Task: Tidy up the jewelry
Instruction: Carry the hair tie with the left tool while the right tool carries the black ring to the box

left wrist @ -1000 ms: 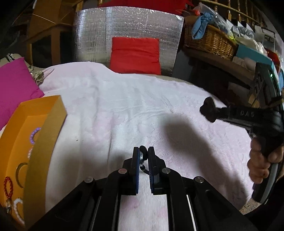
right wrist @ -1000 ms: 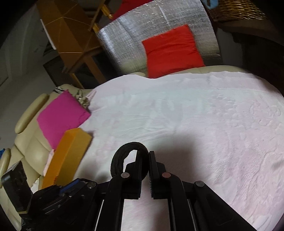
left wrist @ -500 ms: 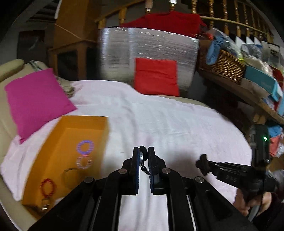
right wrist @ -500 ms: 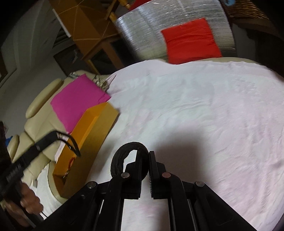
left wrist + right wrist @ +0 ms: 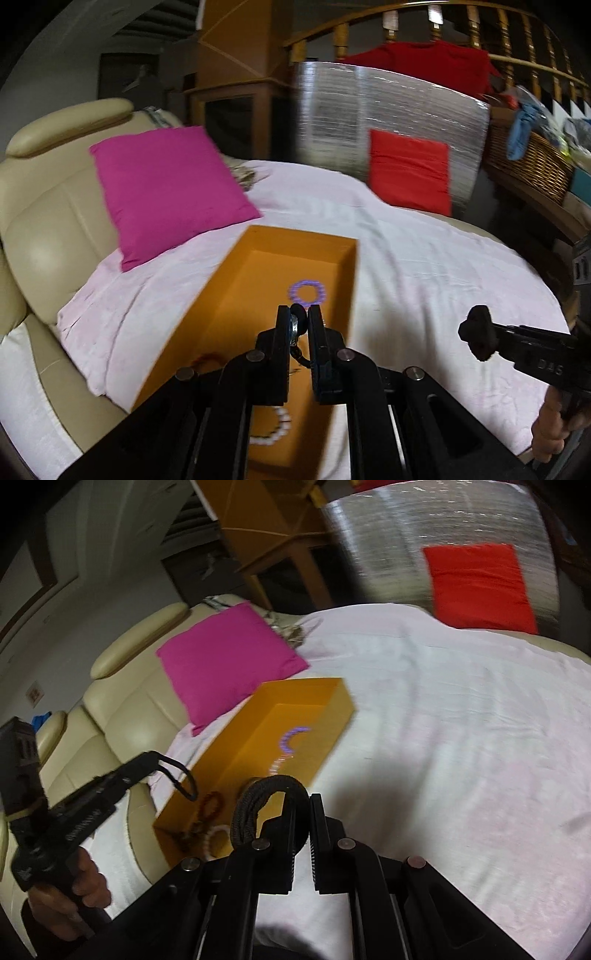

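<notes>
left gripper [image 5: 299, 319]: mine, jaws nearly together, clamped on a small dark cord piece [image 5: 297, 334] with a bit of silver metal in it (too small to name the type); a thin black loop hangs from it, seen in the right wrist view.
left gripper place: tips over the open orange box [image 5: 352, 269], toward its right wall.
right gripper [image 5: 303, 805]: mine, jaws nearly together, pinching a thick black braided bracelet [image 5: 258, 794] that arches up and to the left of the left finger.
right gripper place: over the pink cloth, just beside the box's right wall, not over the inside.
orange box: long rectangle, matte card, straight upright walls, open top, sharp corners; lies on the cloth with its far end near the magenta cushion [image 5: 166, 192].
in the box: purple bead ring [image 5: 306, 291] flat on the floor at the far half; dark red bead ring [image 5: 210, 806] and white bead ring [image 5: 218, 836] at the near end (blurred, more small pieces there I can't make out).
pink cloth [image 5: 424, 266]: soft, wrinkled, covers the sofa seat; wide bare stretch to the right of the box.
edges: cloth ends at the left over the cream leather sofa [image 5: 48, 206], smooth and padded; front right edge curves off.
back: red cushion [image 5: 410, 171] leaning on a silver foil panel [image 5: 354, 118], ribbed and shiny.
far right: wicker basket [image 5: 532, 162], well apart from the box.
</notes>
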`<state>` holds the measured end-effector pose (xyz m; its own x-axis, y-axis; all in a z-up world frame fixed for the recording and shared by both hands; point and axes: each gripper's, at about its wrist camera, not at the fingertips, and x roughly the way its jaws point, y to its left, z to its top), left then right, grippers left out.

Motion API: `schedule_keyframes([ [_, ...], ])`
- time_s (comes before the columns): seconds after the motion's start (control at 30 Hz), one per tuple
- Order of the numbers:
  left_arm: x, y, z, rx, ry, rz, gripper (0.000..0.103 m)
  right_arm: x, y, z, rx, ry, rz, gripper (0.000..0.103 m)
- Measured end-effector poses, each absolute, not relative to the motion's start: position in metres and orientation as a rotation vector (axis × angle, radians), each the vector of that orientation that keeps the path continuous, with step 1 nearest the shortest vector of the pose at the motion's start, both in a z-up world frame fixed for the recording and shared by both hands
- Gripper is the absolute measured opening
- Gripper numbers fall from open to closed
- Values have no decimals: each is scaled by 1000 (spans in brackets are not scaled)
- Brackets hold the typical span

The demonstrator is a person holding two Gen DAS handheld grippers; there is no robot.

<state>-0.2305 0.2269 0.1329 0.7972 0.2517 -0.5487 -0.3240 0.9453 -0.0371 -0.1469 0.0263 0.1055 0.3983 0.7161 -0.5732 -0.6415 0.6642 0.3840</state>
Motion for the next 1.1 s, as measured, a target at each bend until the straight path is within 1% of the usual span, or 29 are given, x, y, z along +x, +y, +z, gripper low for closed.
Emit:
schedule_keyframes([
  [0.17,-232,247,127,-145,577,350,10,-151,64,107,77,785,908,7],
  [0.5,-219,268,116,-145,613,391,10,-142,110,105,55,810,942,8],
  [0.83,-190,284,109,-78,653,424,10,-108,150,101,55,851,955,8],
  [1.1,-164,296,90,-58,718,442,10,-71,192,89,27,921,971,9],
])
